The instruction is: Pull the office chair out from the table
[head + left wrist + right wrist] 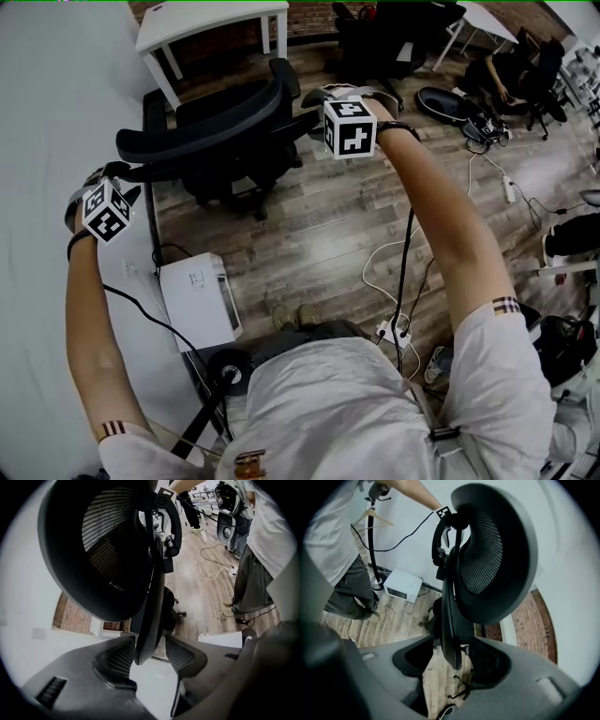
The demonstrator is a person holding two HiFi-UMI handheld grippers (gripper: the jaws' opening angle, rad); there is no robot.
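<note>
The black mesh office chair point(225, 141) stands on the wood floor beside the white table point(56, 112), its back toward me. My left gripper point(120, 178) is at the left end of the backrest's top, my right gripper point(321, 99) at the right end. In the left gripper view the backrest's point(108, 559) thin edge runs between the jaws of the left gripper point(146, 656), which stand open around it. In the right gripper view the backrest point(492, 559) likewise passes between the spread jaws of the right gripper point(451, 660), with a gap on each side.
A white box-like appliance point(199, 300) sits on the floor by the table. A black stand's round base point(230, 373) is near my feet, with cables and a power strip point(394, 330). A second white table point(211, 19) and more black chairs point(394, 37) stand farther off.
</note>
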